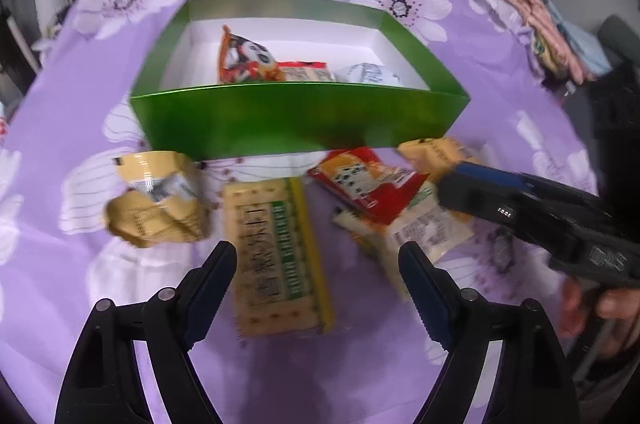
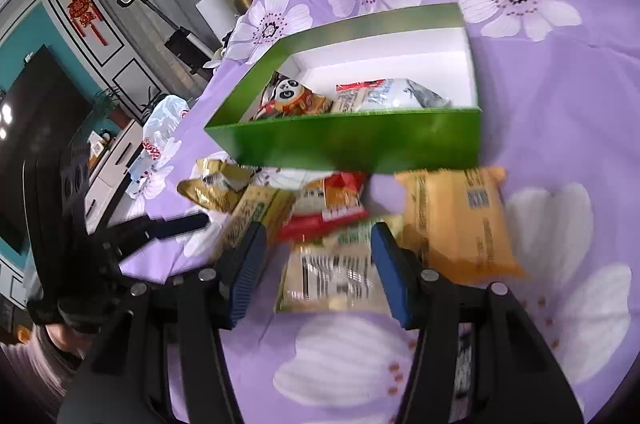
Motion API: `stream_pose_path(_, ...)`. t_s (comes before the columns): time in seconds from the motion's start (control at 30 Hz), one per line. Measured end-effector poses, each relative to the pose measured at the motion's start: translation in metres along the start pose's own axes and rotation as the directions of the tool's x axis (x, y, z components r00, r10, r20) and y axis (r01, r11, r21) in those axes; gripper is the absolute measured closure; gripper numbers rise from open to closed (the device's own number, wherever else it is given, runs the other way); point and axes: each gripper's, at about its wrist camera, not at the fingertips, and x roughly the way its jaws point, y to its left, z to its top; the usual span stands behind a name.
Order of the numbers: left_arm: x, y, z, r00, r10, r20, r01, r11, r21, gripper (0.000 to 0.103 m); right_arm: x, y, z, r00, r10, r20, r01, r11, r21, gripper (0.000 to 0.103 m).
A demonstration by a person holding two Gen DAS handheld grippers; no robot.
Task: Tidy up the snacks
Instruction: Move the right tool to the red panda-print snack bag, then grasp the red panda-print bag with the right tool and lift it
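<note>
Just in front of the green box (image 1: 300,116), the open left gripper (image 1: 318,256) straddles the light, stiff cracker pack (image 1: 276,252), best pinched across its long edges.

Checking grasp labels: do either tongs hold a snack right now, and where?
Nothing held. Left tongs straddle the yellow cracker pack; right tongs straddle the clear barcode packet.

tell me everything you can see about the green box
The green box is a shallow, open-topped rectangular tray, glossy green outside and plain white inside, apparently cardboard. It sits flat on the purple flowered cloth, beyond the loose snacks. Inside lie a panda-print packet, a red-and-white packet and a pale white packet. Neither gripper touches it; whether the nearest snacks touch its front wall cannot be told.
</note>
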Motion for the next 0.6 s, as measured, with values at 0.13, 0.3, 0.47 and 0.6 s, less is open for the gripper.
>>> stream_pose_path(0.13,0.009,0.002,0.013,0.991,-0.126,-0.055,0.121,0.99,-0.077,0.03,0.021,-0.006,0.024,0.996,0.011,-0.089,-0.01,1.0,0.013,0.053)
stream_pose_path(0.3,0.02,0.007,0.034,0.967,-0.227,-0.117,0.206,0.964,-0.168,0.033,0.047,-0.012,0.044,0.974,-0.007,-0.226,0.013,1.0,0.025,0.053)
stream_pose_path(0.47,0.036,0.004,0.042,0.964,-0.203,-0.172,0.175,0.97,-0.167,0.046,0.07,-0.022,0.048,0.943,-0.012,-0.332,0.032,0.998,0.055,0.057)
stream_pose_path(0.6,0.049,0.003,0.042,0.956,-0.212,-0.205,0.176,0.967,-0.183,0.053,0.077,-0.028,0.05,0.932,0.02,-0.362,0.011,0.996,0.084,0.056)
